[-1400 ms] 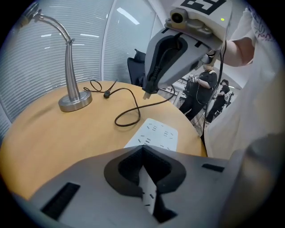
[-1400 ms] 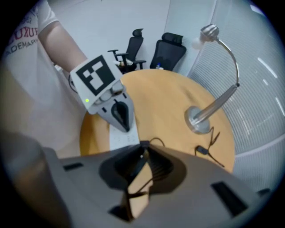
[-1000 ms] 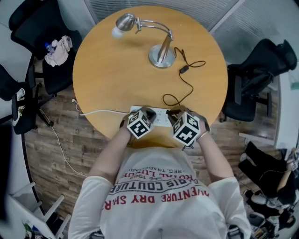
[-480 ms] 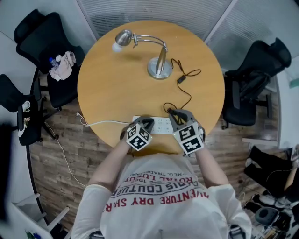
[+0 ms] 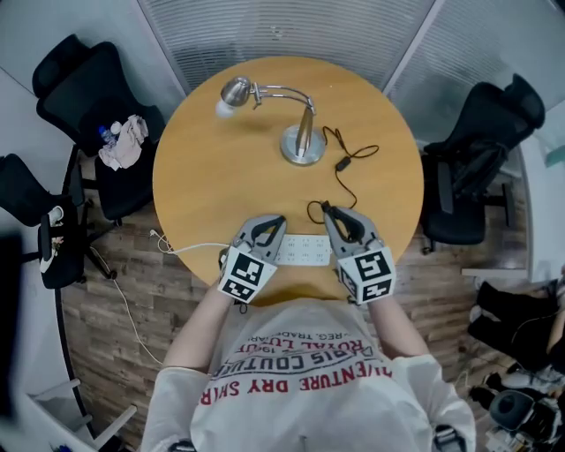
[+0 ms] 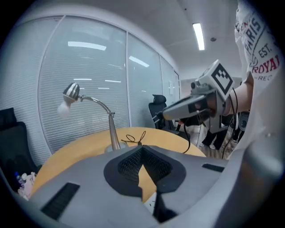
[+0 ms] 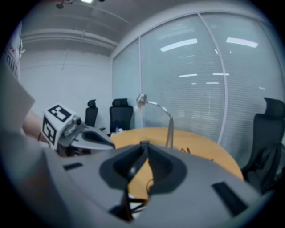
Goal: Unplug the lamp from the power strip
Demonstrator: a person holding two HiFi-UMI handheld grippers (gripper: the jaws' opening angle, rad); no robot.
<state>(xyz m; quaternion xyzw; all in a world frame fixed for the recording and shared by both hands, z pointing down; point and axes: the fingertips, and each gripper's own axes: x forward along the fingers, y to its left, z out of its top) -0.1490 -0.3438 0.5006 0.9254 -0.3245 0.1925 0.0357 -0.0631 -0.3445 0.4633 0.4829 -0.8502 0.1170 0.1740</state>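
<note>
A silver desk lamp (image 5: 300,141) stands at the far side of the round wooden table (image 5: 203,177). Its black cord (image 5: 346,164) snakes toward me and ends at my right gripper (image 5: 331,210). That gripper is shut on the cord's black plug end, just beyond the far edge of the white power strip (image 5: 305,250). In the right gripper view the right gripper (image 7: 144,144) shows a dark strand between its jaws. My left gripper (image 5: 272,221) is shut and holds nothing, with its tips over the strip's left part. In the left gripper view my left gripper (image 6: 141,148) points at the lamp (image 6: 111,129).
The strip's white cable (image 5: 190,248) runs off the table's left edge to the wooden floor. Black office chairs stand at the left (image 5: 71,97) and the right (image 5: 477,150). A glass wall with blinds (image 5: 291,26) stands behind the table.
The head view has shifted, so the table sits higher in the frame. The right gripper's tip, over the strip's right end before, now stands past the strip's far edge with the cord end.
</note>
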